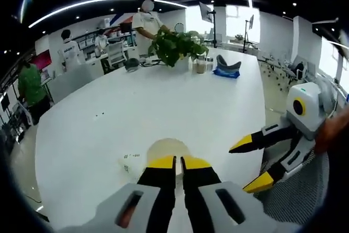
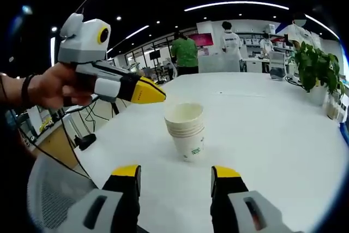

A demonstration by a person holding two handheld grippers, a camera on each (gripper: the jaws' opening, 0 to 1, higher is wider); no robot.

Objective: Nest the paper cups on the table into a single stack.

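**Nested cups stand on the white worktop, both grippers free of them**

In the right gripper view, nearest the camera, the right gripper (image 2: 175, 174) has its yellow-tipped fingers (image 2: 126, 172) spread well apart with nothing between them. Just beyond that gap the stack of paper cups (image 2: 186, 130) stands upright on the white worktop (image 2: 262, 135), several rims showing one inside another (the exact count is hard to read). Above and to the left of the stack, a hand (image 2: 52, 87) holds the left gripper (image 2: 154, 94) in the air, its yellow tips pressed together near the top cup's rim; whether they touch the rim cannot be told.

In the left gripper view, that gripper's own fingers (image 1: 163, 163) are clenched together with nothing held, and the open mouth of the cup stack (image 1: 166, 149) shows right behind the tips. The right gripper (image 1: 250, 163) comes in from the right beside the worktop's edge, fingers parted.

Farther back on the worktop sit a leafy potted plant (image 1: 175, 46), a small jar (image 1: 200, 66) and a blue item (image 1: 226, 72). Beyond them several people (image 1: 147, 24) stand among desks.
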